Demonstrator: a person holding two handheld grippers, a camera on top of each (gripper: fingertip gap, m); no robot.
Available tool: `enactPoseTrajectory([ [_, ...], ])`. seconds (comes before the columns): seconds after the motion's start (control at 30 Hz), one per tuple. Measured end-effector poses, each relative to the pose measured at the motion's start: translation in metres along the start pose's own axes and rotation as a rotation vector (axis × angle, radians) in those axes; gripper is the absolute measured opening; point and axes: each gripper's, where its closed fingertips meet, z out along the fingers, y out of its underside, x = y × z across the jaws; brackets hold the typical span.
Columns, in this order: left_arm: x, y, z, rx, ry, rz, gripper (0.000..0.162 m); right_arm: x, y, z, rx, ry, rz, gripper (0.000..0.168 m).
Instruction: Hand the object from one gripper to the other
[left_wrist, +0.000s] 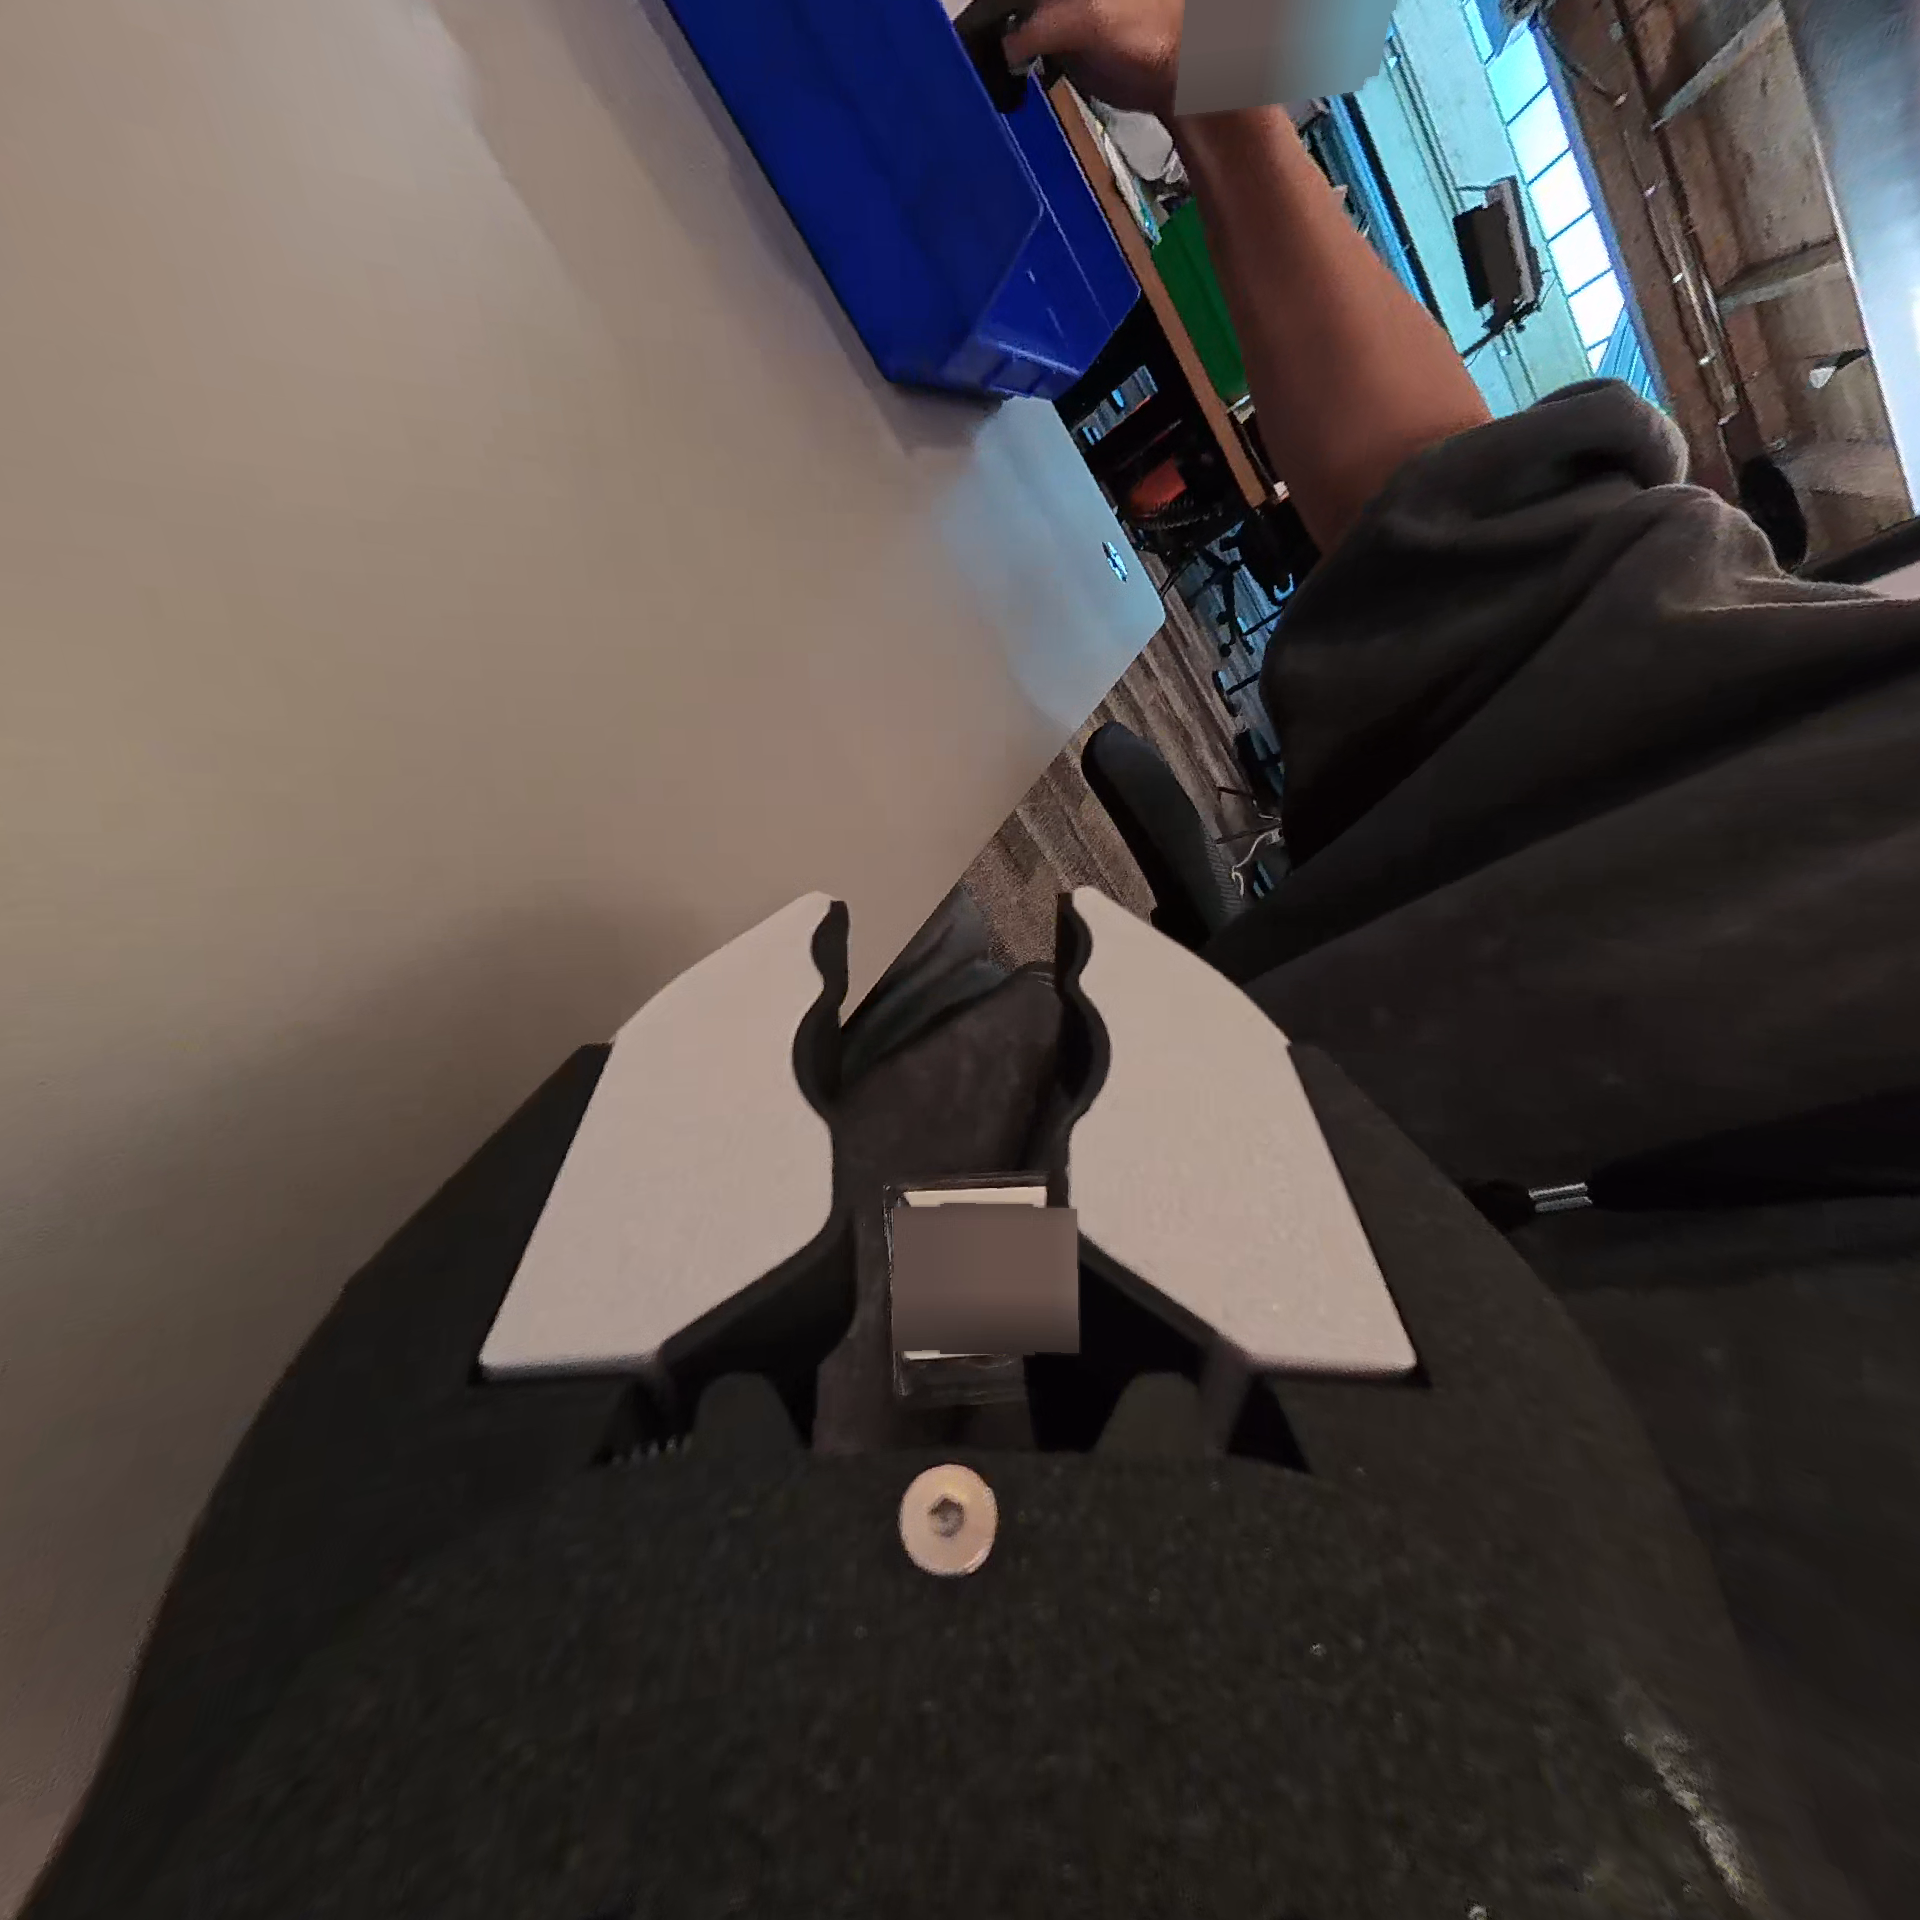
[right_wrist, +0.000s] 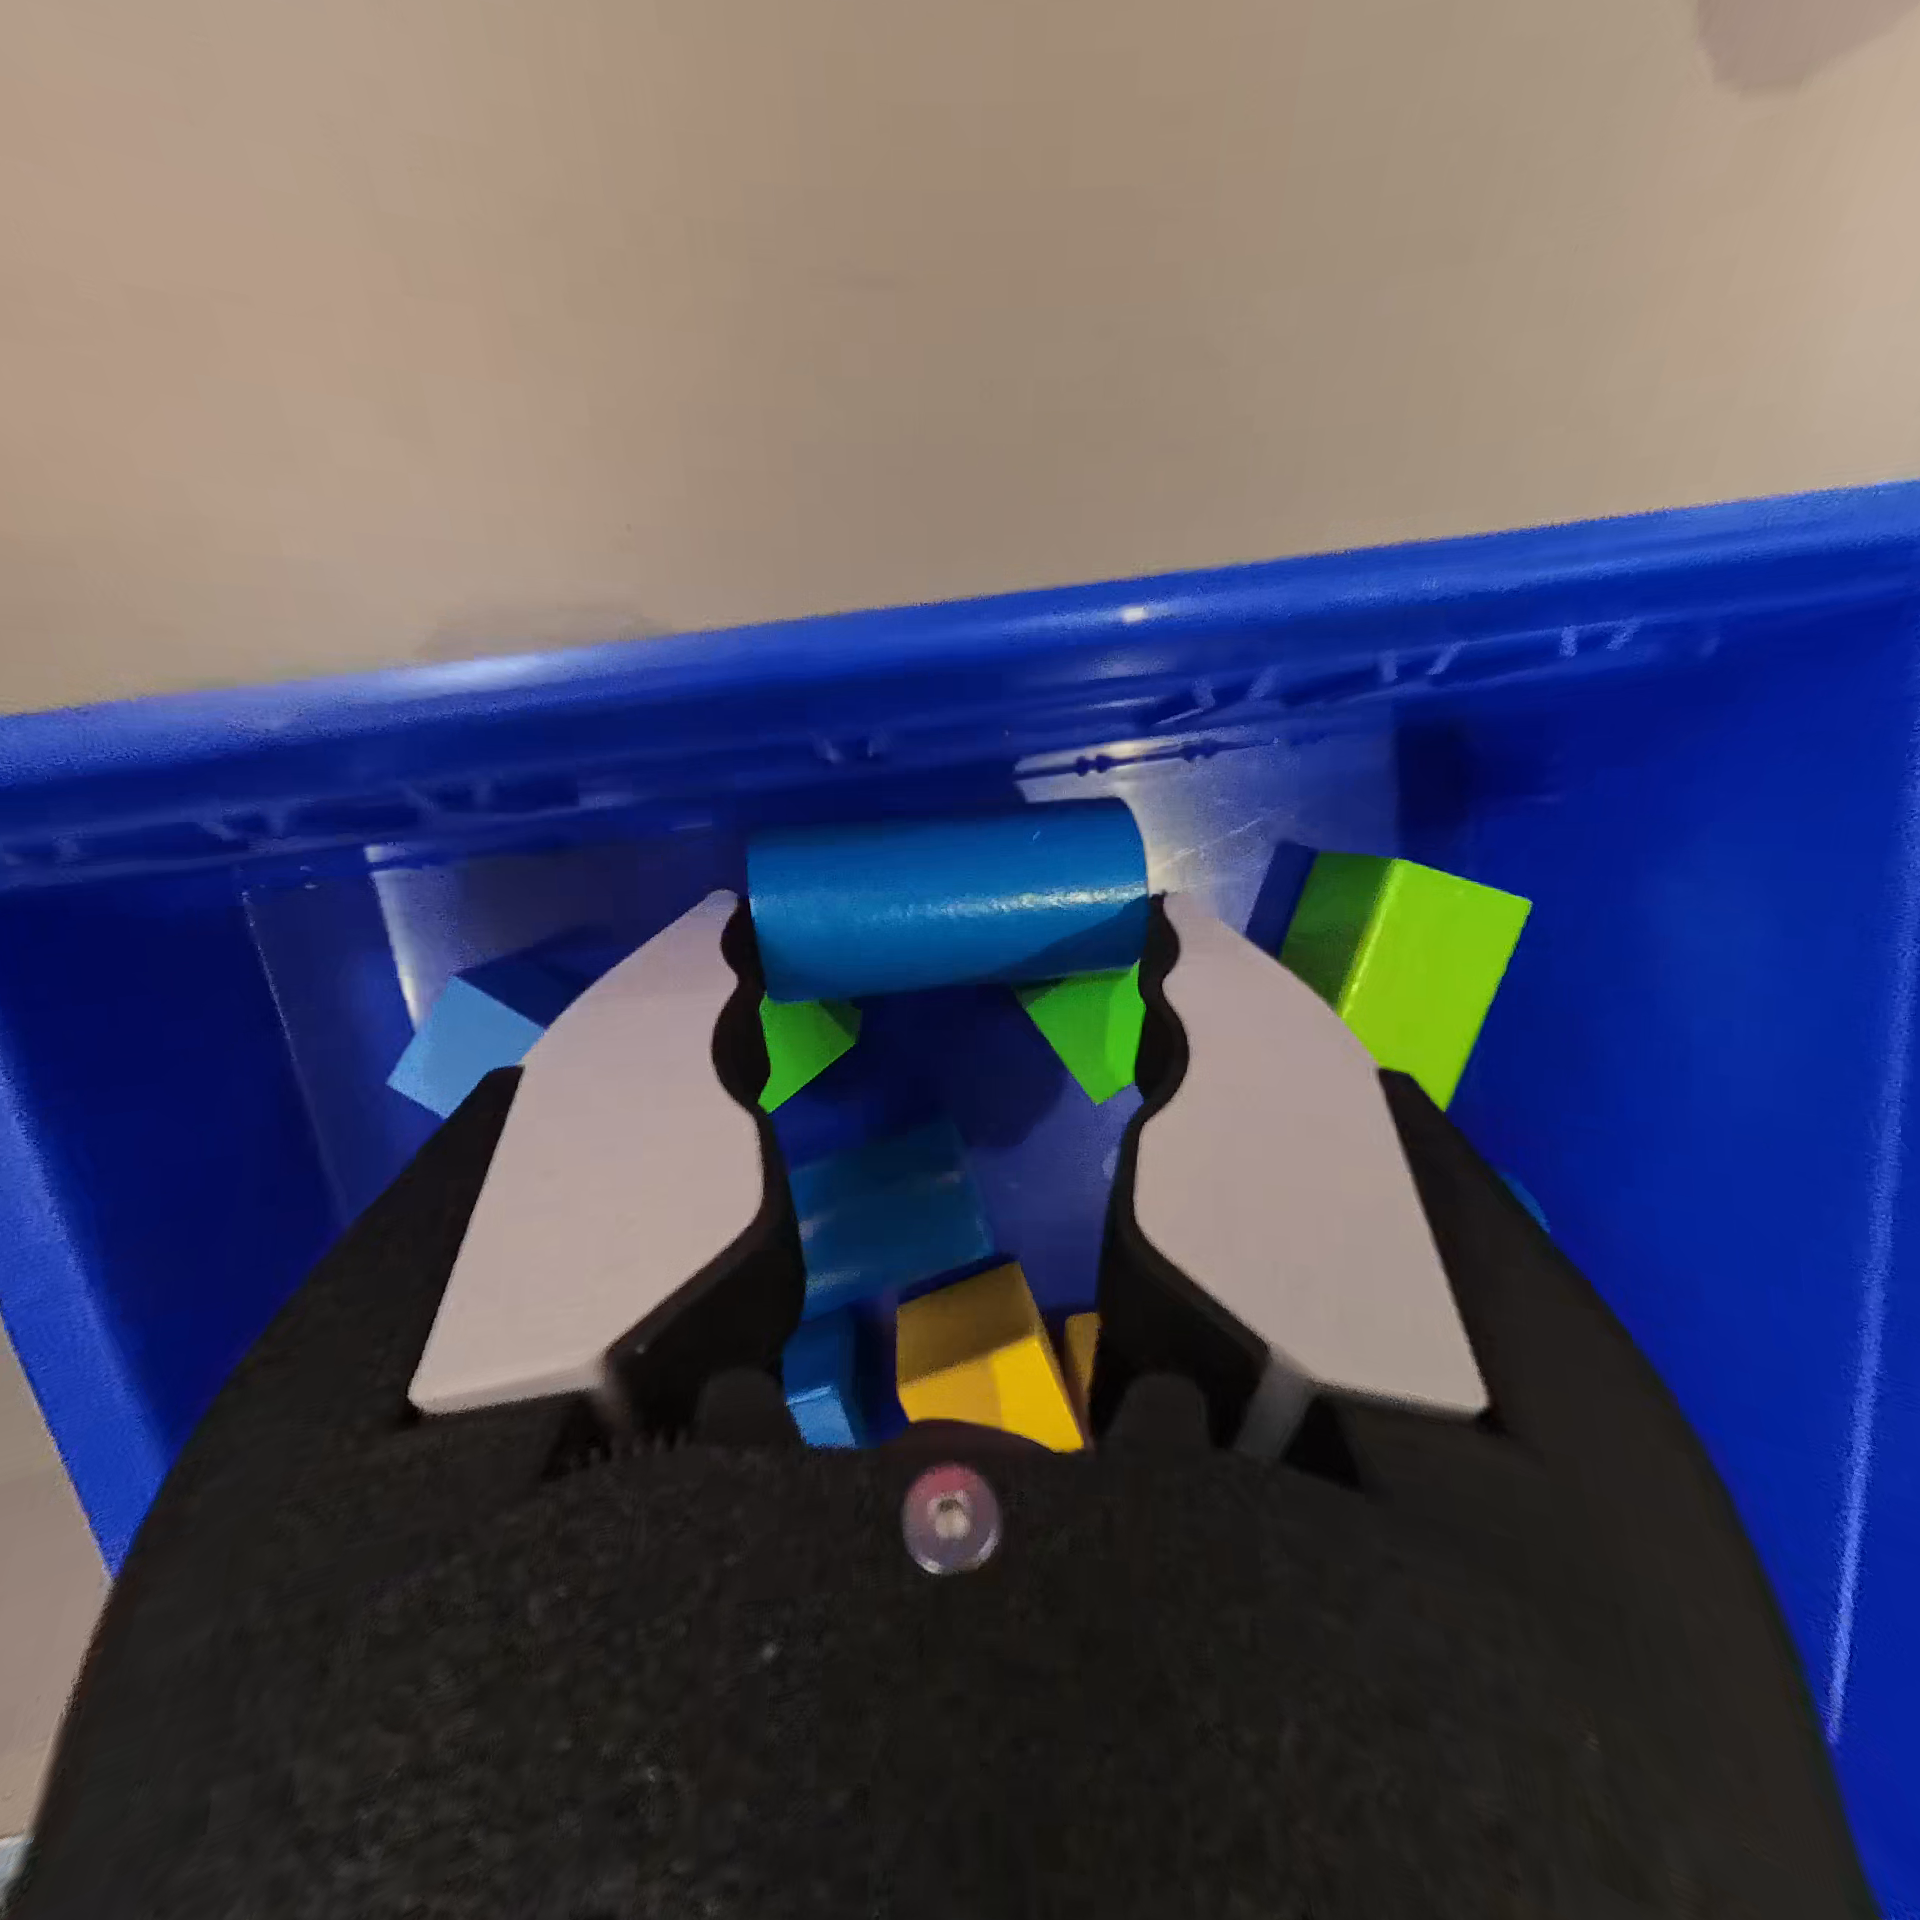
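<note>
Right tongs (right_wrist: 945, 935): closed on a blue cylinder (right_wrist: 945, 899), held crosswise at the fingertips, inside the blue bin (right_wrist: 1039, 665). Beneath it in the bin lie green blocks (right_wrist: 1403, 966), blue blocks (right_wrist: 894, 1216) and a yellow block (right_wrist: 977, 1361). Left tongs (left_wrist: 951, 940): open, nothing held, at the edge of the bench (left_wrist: 416, 520), well apart from the bin (left_wrist: 914, 208). A closed laptop (left_wrist: 1049, 582) lies on the bench beside the bin.

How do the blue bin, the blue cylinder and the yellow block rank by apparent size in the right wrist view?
1. blue bin, far the largest.
2. blue cylinder.
3. yellow block, partly hidden by the fingers, so this rank is unsure.
</note>
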Motion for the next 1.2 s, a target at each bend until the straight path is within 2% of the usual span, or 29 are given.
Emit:
enactPoseTrajectory([
  [0.2,-0.006,0.002,0.003,-0.016,-0.029,0.010,0.037,0.005,0.026,0.014,-0.163,-0.037,-0.013,0.070],
  [0.43,-0.006,-0.006,0.004,0.004,0.004,-0.007,0.037,0.007,0.030,0.015,-0.168,0.000,-0.077,0.071],
  [0.6,-0.006,-0.005,0.004,-0.002,0.002,-0.003,0.038,0.002,0.028,0.012,-0.157,0.019,-0.030,0.077],
  [0.7,-0.007,-0.004,0.000,-0.002,-0.019,0.016,0.038,-0.006,0.006,-0.019,-0.018,0.107,-0.018,0.073],
  [0.83,-0.014,-0.008,-0.006,0.034,-0.076,0.068,0.038,-0.023,-0.024,-0.104,0.226,0.406,0.105,0.085],
  [0.93,-0.020,-0.014,-0.009,0.093,-0.115,0.104,0.038,-0.053,-0.018,-0.147,0.362,0.618,0.326,0.073],
  [1.0,-0.025,-0.019,-0.016,0.125,-0.202,0.189,0.040,-0.082,-0.008,-0.144,0.471,0.683,0.526,0.072],
  [1.1,-0.040,-0.026,-0.026,0.132,-0.365,0.303,0.049,-0.134,-0.005,-0.106,0.664,0.655,0.770,0.074],
  [1.2,-0.049,-0.043,-0.040,0.133,-0.487,0.300,0.049,-0.172,0.002,-0.074,0.719,0.746,0.861,0.074],
])
